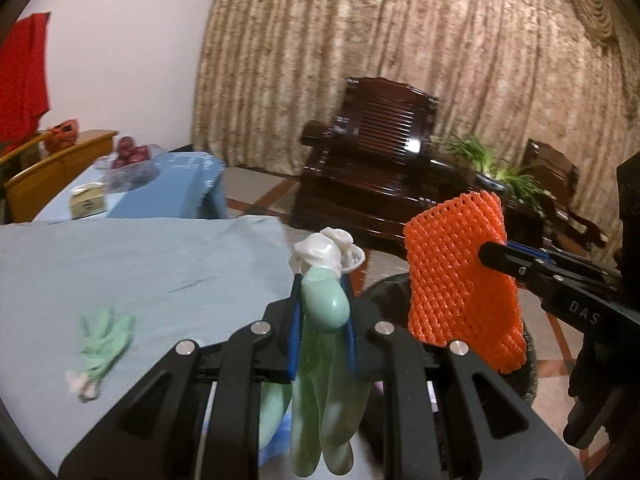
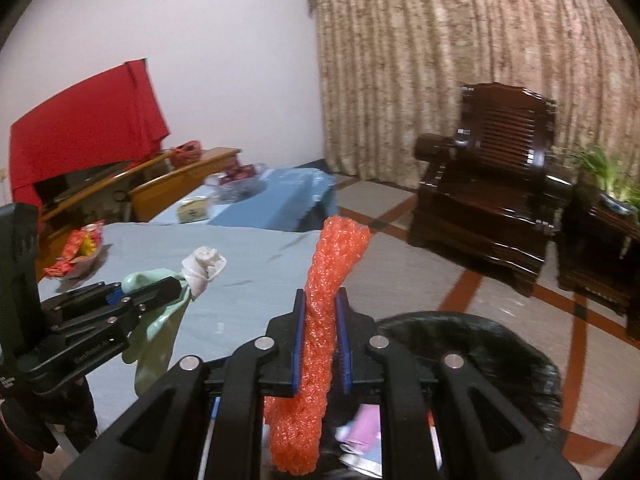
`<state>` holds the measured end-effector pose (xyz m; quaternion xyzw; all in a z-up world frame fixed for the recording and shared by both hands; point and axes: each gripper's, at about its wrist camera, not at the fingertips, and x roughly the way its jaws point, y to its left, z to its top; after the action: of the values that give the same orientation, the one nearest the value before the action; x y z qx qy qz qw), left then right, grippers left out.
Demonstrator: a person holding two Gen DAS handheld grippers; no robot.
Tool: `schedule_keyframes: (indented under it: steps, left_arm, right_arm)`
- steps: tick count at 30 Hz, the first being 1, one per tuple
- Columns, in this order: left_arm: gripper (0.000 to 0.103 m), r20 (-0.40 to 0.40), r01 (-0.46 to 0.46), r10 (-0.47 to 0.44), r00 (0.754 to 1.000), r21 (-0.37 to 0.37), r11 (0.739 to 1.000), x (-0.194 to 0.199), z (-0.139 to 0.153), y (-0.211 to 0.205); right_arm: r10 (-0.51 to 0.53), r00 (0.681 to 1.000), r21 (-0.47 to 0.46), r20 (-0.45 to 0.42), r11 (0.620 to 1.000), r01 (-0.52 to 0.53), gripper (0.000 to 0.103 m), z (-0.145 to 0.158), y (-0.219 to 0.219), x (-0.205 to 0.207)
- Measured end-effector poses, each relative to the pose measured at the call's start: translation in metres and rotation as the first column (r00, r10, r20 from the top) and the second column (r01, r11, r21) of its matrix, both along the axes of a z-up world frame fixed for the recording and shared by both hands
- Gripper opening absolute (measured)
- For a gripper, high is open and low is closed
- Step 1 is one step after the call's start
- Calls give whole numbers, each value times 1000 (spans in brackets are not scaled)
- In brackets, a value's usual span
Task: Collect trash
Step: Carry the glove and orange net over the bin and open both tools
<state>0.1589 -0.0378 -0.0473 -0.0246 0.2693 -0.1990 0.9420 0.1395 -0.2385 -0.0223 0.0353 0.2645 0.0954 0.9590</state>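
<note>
My left gripper [image 1: 323, 280] is shut on a pale green rubber glove [image 1: 324, 352] with a white rolled cuff; the glove hangs limp below the jaws. From the right wrist view the same left gripper [image 2: 176, 286] and green glove [image 2: 160, 344] show at the left. My right gripper [image 2: 320, 300] is shut on an orange foam fruit net [image 2: 320, 352], which stands up between the pads and droops below them. That right gripper [image 1: 486, 256] holds the orange net [image 1: 460, 280] at the right of the left wrist view. Both hang over a black-lined trash bin [image 2: 480, 344] beside the table.
A second green glove [image 1: 102, 344] lies on the table with the light blue cloth [image 1: 140, 280]. A dish of red wrappers [image 2: 80, 250] sits at its far left. Beyond are another blue-clothed table [image 2: 280, 200] with a fruit bowl, a dark wooden armchair [image 2: 492, 184] and a plant.
</note>
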Motion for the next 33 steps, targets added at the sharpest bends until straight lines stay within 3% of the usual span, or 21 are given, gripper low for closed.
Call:
schedule_keyframes:
  steps: [14,33]
  left_arm:
    - [16,-16,188,-188,982,9,982,13,-31,-114]
    - [19,-119,279,-271,955,57,959,37,-83,-176]
  right_arm:
    - [-188,981,-29,-46,982,187,14,-24,-92,-14]
    - [-276,947,-45,-165,961,272,17,-82,-137,-19]
